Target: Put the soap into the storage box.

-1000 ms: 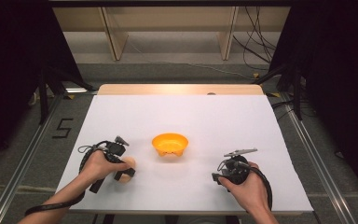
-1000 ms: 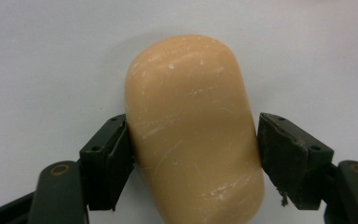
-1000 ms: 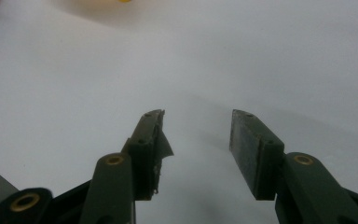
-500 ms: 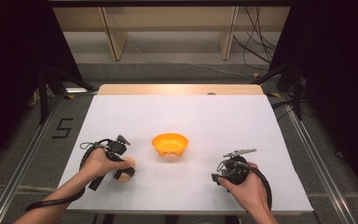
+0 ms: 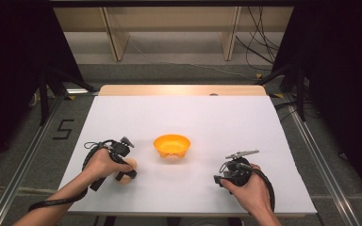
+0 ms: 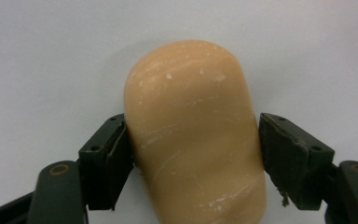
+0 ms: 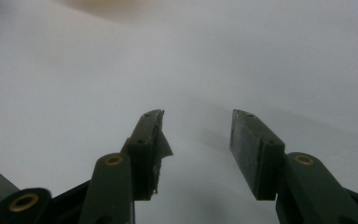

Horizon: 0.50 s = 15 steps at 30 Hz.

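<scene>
The tan bread roll (image 6: pixel 193 135) lies on the white worktop (image 5: pixel 245 122) at its near left, to the near left of the orange bowl (image 5: pixel 171 144). In the left gripper view the roll sits between the 2 jaws of the left claw (image 6: pixel 196 154): the left pad touches its side, while the right pad stands at its other flank with what looks like a thin gap, so I cannot tell whether the squeeze is complete. In the high view the left claw (image 5: pixel 126 170) bends down over the roll (image 5: pixel 128 172), which seems to rest on the worktop.

The step in hand looks like the grasp of the roll, at the point of closing. The likely aim is the bowl, which stands empty near the middle of the worktop, near the roll but apart from it.

The next move calls for a firm, even pinch across the roll's middle, gentle enough not to crush a soft thing, then a lift clear of the worktop and a short carry to the far right, over the bowl's rim.

The right claw (image 7: pixel 196 140) is held low at the near right with its jaws parted and nothing between them; in the high view the right claw (image 5: pixel 233 172) stays well apart from the bowl.
</scene>
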Each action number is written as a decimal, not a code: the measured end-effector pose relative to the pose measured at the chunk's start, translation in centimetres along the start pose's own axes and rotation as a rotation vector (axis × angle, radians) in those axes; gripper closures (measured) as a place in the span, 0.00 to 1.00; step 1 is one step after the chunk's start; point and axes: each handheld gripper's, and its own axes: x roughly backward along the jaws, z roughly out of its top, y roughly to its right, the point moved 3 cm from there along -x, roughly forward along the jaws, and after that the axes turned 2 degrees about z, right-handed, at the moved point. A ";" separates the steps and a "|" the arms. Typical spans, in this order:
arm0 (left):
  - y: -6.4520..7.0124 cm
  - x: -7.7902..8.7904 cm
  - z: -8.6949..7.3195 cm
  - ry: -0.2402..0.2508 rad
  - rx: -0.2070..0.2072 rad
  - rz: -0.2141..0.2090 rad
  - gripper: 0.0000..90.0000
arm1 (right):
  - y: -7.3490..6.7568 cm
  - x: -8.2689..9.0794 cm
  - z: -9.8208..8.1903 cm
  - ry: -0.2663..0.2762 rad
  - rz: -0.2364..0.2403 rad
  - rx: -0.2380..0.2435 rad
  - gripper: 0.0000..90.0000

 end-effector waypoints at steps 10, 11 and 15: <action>-0.2 0.4 -0.5 0.027 -0.158 -0.012 0.35 | 0.1 0.1 -0.1 0.005 0.006 -0.005 0.60; -0.4 0.6 -0.6 0.038 -0.240 -0.001 0.35 | 0.1 0.2 0.0 0.018 0.002 -0.009 0.60; -0.5 0.7 -0.8 0.046 -0.286 0.001 0.36 | 0.2 0.4 -0.1 0.012 -0.006 -0.004 0.60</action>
